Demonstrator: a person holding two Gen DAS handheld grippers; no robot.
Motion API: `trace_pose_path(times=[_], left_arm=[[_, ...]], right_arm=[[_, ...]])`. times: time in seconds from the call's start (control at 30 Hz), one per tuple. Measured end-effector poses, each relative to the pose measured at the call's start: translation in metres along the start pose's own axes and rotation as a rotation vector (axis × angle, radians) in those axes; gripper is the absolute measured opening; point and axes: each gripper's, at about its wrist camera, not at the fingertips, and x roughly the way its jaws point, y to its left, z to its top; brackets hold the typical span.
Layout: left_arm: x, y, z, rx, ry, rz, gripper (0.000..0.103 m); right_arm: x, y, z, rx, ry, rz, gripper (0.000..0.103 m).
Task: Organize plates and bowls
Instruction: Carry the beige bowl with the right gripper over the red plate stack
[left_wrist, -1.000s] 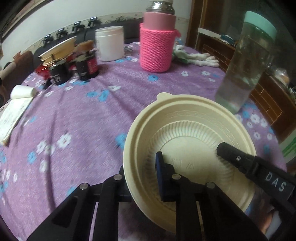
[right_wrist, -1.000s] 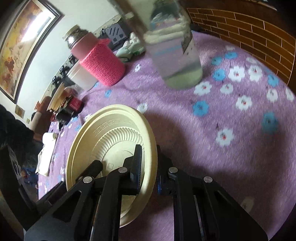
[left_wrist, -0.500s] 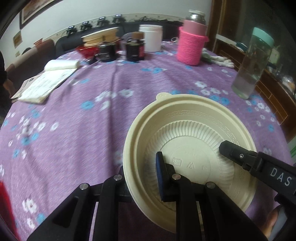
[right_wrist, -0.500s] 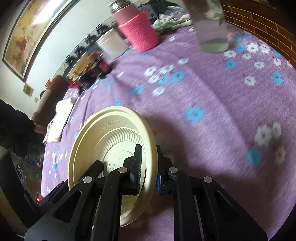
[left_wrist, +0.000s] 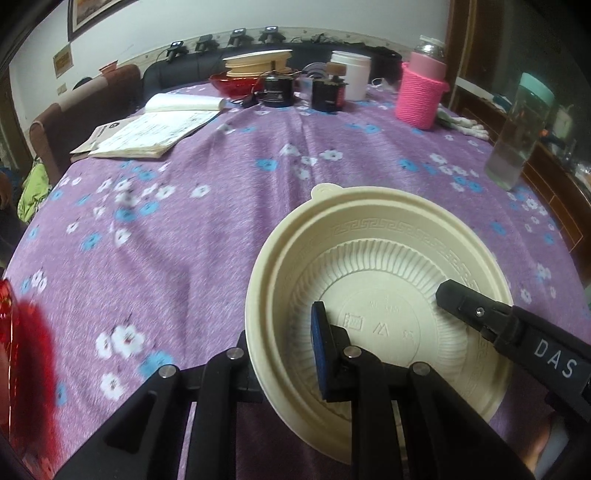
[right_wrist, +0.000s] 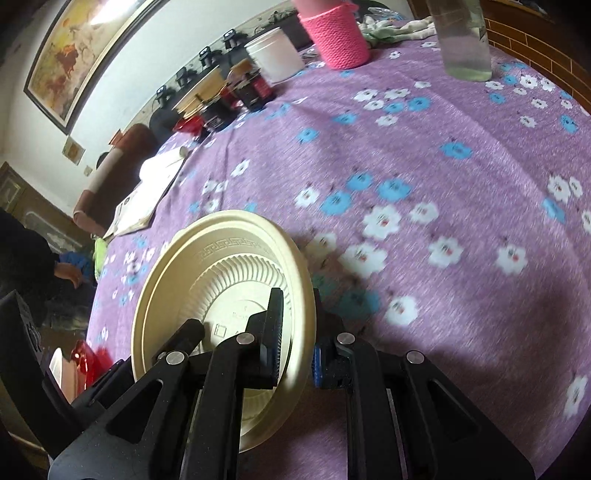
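**Both claws clamped on one cream plate above the purple surface**

The cream plate (left_wrist: 380, 295) is held off the surface (left_wrist: 221, 221) w/ two claws on its rim, underside facing both cameras. The left claw (left_wrist: 284, 354) is clamped on the near-left edge: one finger inside the ribbed well, the other behind the rim. The right claw (right_wrist: 295, 332) is clamped on the opposite edge, one finger over the plate's face, the other behind; in the left wrist view it comes in from the right w/ "DAS" printed on it (left_wrist: 480, 314). From the right wrist the plate (right_wrist: 221, 280) looks tilted, nearly edge-on to that claw.

Ahead of the left claw, well apart at the far side of the surface: a pink knit-sleeved flask (left_wrist: 421, 92), white tub (left_wrist: 349, 75), dark jars (left_wrist: 328, 92), a stack of cream plates/bowls (left_wrist: 258, 62) and a red bowl (left_wrist: 232, 83) just beside it. Ahead-left lies an open booklet (left_wrist: 155, 129). Ahead-right, near the surface edge, stands a clear bottle w/ a green lid (left_wrist: 521, 133); white cloth (left_wrist: 461, 123) sits between it and the flask. Close to the left claw on its left side is a blurred red item (left_wrist: 26, 369); can't tell what it is. The same red shows beyond the plate's left in the right wrist view (right_wrist: 88, 365).
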Motion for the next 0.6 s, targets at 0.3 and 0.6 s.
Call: trace_pose_path(times=[0.3, 0.6], left_arm=[[-0.026, 0.030, -0.024, -0.036, -0.001, 0.030, 0.018], [-0.083, 0.083, -0.057, -0.070, -0.035, 0.114, 0.019]], right_arm=[[-0.006, 0.021, -0.025, -0.025, 0.042, 0.049, 0.012], [-0.022, 0.077, -0.066, -0.143, 0.107, 0.142, 0.012]])
